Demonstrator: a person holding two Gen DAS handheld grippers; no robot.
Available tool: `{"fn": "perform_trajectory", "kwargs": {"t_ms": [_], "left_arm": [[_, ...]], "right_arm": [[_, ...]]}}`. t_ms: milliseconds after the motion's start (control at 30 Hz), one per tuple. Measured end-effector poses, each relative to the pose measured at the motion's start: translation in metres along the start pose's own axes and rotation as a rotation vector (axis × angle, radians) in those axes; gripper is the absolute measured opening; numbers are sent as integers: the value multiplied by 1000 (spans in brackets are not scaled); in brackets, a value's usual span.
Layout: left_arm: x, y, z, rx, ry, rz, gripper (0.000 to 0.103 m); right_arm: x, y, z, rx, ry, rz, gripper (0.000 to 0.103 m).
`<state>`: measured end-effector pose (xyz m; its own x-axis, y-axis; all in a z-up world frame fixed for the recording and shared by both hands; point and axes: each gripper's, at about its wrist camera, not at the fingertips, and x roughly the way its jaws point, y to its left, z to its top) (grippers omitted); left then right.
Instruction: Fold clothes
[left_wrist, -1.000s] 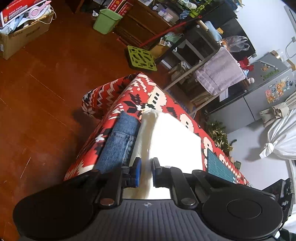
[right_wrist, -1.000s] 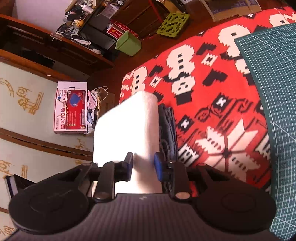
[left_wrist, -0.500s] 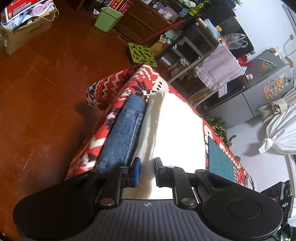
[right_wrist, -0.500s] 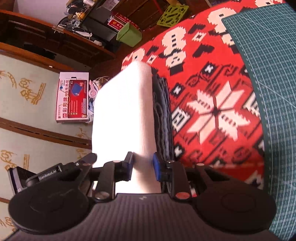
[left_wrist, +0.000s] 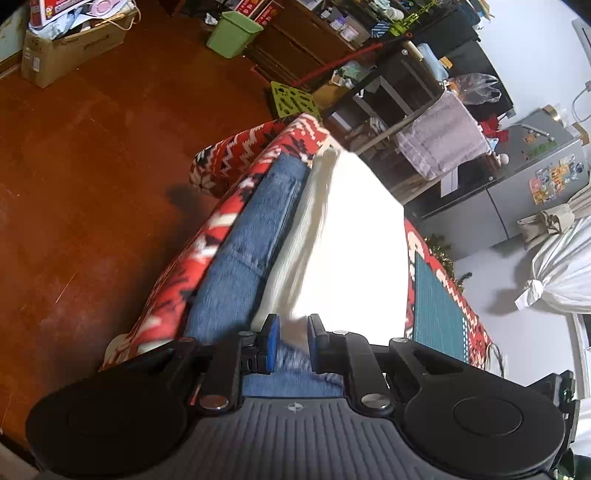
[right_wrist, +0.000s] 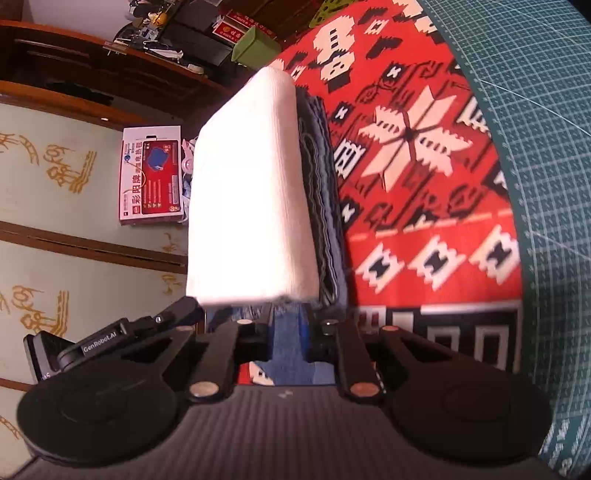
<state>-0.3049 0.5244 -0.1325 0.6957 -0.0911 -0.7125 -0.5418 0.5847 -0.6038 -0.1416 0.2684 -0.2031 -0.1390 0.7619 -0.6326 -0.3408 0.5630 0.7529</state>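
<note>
A folded white garment (left_wrist: 351, 251) lies on a folded pair of blue jeans (left_wrist: 251, 251), stacked near the edge of a table covered by a red patterned cloth (left_wrist: 177, 280). My left gripper (left_wrist: 293, 325) is at the stack's near end, open by a narrow gap; the white corner sits just at its tips and denim shows between the fingers. In the right wrist view the white garment (right_wrist: 251, 184) rests on the jeans (right_wrist: 327, 229). My right gripper (right_wrist: 290, 321) is open just short of the white edge, with only denim seen in its gap.
A green cutting mat (right_wrist: 535, 147) covers the tablecloth (right_wrist: 424, 166) beside the stack. The table edge drops to a wooden floor (left_wrist: 92, 184). A green bin (left_wrist: 232, 33), a cardboard box (left_wrist: 70, 55) and a rack with a towel (left_wrist: 441, 136) stand beyond.
Both grippers held the white garment's edge earlier. It now lies on the jeans, and both grippers have drawn back so its edge is out of the jaws.
</note>
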Motion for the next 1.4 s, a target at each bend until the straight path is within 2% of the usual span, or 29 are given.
{"fn": "perform_trajectory", "kwargs": {"t_ms": [133,167,233,333,400,467,600,667,700,733,833,1000,1100,1200,1400], "left_arm": [[-16,-14,-23,40,-3,27,15],[-20,-20,-30,59,-8,40,16],[-29,-31,-44,93,-25,72,29],[-41,-51,-62,127,-40,108,35],[-51,-64,-73,140,-52,124,39],[-62,-80,-85,163,-80,139,45],[-82,-114,-99,207,-137,170,67],[-90,-132,-104,236,-154,200,68],[-94,-140,-106,253,-162,218,72],[-98,-148,-109,268,-170,235,76],[-112,-163,-121,278,-195,263,79],[-128,-174,-143,252,-203,328,80],[-136,-181,-157,275,-224,412,85],[-138,-188,-173,331,-251,494,85],[-139,-186,-188,352,-284,486,85]], "right_arm": [[-19,8,-8,-53,2,-26,19],[-27,11,-9,-77,-3,-39,23],[-43,16,-10,-125,-14,-65,31],[-67,25,-10,-208,-27,-103,41],[-85,31,-10,-265,-38,-129,59],[-104,38,-13,-329,-57,-147,69],[-139,50,-25,-447,-91,-187,82],[-155,57,-34,-502,-111,-213,89],[-163,61,-38,-526,-121,-227,93],[-169,65,-42,-548,-131,-239,96],[-187,78,-55,-620,-158,-276,103],[-201,95,-75,-699,-173,-342,102],[-205,102,-86,-713,-181,-380,102],[-210,110,-98,-728,-188,-417,102],[-209,114,-114,-717,-170,-428,102]]}}
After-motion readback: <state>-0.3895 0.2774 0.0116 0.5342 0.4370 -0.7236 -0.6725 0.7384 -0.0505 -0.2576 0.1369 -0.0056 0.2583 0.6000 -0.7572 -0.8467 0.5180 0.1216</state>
